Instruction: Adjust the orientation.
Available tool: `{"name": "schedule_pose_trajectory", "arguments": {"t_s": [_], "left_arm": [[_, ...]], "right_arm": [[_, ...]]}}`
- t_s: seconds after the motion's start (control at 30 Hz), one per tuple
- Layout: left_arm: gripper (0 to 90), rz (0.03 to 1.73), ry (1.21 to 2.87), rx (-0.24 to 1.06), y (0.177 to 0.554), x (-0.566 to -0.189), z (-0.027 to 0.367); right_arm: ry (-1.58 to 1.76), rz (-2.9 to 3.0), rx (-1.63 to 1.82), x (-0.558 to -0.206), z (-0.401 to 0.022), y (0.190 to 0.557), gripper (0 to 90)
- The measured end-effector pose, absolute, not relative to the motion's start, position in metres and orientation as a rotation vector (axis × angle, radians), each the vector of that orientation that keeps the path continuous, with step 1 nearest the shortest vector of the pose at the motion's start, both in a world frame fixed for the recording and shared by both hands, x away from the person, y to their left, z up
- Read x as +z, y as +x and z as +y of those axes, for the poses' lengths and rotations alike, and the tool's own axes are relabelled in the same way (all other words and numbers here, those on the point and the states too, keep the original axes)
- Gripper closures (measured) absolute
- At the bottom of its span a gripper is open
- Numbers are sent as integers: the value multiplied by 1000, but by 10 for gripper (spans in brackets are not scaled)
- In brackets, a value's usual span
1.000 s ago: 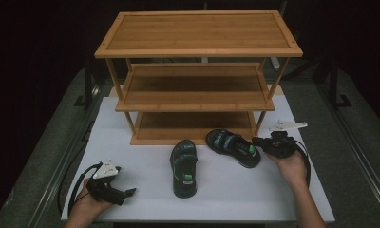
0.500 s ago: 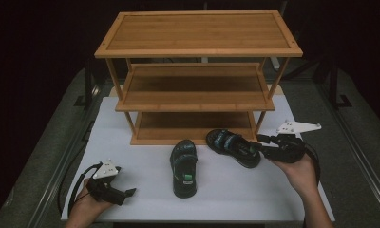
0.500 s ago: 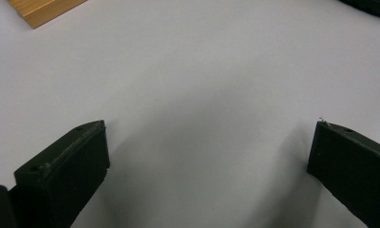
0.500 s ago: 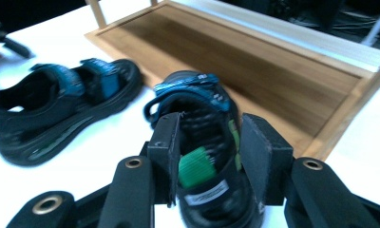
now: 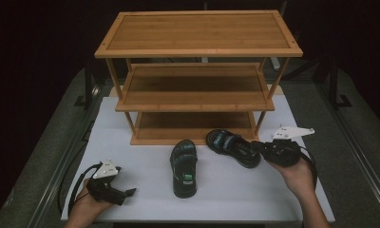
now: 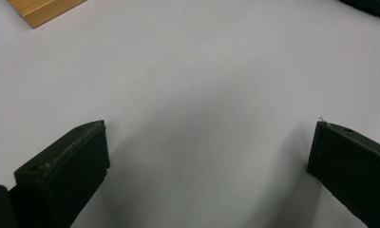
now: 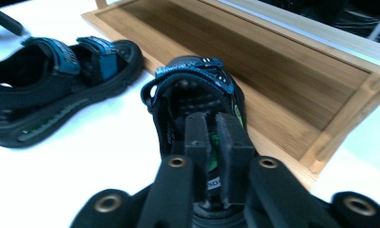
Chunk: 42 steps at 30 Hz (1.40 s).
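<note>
Two black sandals with blue straps lie on the white table in front of a bamboo shelf rack (image 5: pixel 197 31). One sandal (image 5: pixel 184 166) points straight at the rack. The other, angled sandal (image 5: pixel 230 144) lies to its right, heel toward my right gripper (image 5: pixel 255 146). In the right gripper view that gripper (image 7: pixel 213 124) has its jaws almost together at the heel strap of the angled sandal (image 7: pixel 193 88), with the straight sandal (image 7: pixel 50 85) to the left. My left gripper (image 5: pixel 129 192) rests at the table's front left; its jaws (image 6: pixel 212 137) stand wide apart over bare table.
The rack has three tiers; its bottom shelf (image 7: pixel 254 61) sits just behind the sandals. A corner of the rack (image 6: pixel 41 9) shows at the top left of the left gripper view. Cables trail from both grippers. Dark floor surrounds the white table (image 5: pixel 131 147).
My right gripper has turned and moved slightly left onto the angled sandal's heel. Neither sandal has shifted. The left gripper has stayed still.
</note>
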State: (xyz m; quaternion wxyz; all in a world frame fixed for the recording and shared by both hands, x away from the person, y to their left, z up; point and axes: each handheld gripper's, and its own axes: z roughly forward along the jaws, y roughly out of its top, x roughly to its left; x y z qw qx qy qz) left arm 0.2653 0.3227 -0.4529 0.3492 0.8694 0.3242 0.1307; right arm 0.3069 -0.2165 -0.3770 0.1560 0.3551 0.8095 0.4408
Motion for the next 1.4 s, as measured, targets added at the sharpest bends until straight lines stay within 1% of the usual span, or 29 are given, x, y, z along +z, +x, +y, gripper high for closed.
{"name": "schedule_pose_trajectory", "arguments": {"t_s": [0.23, 0.47, 0.73, 0.9, 0.93, 1.0, 1.07, 1.1, 1.2, 1.33, 1.4], "left_arm": [[0, 843, 2249, 338, 265, -453, 323], [0, 843, 2250, 337, 265, -453, 323], [0, 843, 2250, 337, 265, -453, 323], [0, 841, 2251, 337, 265, -453, 323], [0, 842, 2250, 337, 265, -453, 323], [0, 843, 2249, 337, 265, -453, 323], [0, 843, 2250, 337, 265, -453, 323], [0, 843, 2250, 337, 265, -453, 323], [0, 843, 2250, 337, 265, -453, 323], [0, 843, 2249, 337, 265, -453, 323], [0, 844, 2249, 337, 265, -453, 323]], "right_arm": [[976, 2345, 1299, -368, -206, 300, 855], [878, 2407, 1317, -360, -177, 287, 857], [794, 2524, 1340, -369, -144, 278, 857], [785, 2560, 1346, -376, -137, 278, 852], [777, 2560, 1345, -376, -137, 278, 835], [763, 2541, 1337, -373, -137, 277, 760], [761, 2524, 1364, -370, -139, 279, 717], [769, 2509, 1384, -368, -141, 281, 677], [800, 2468, 1399, -365, -146, 291, 602], [836, 2450, 1356, -370, -151, 311, 532], [848, 2442, 1365, -374, -151, 320, 523]]}}
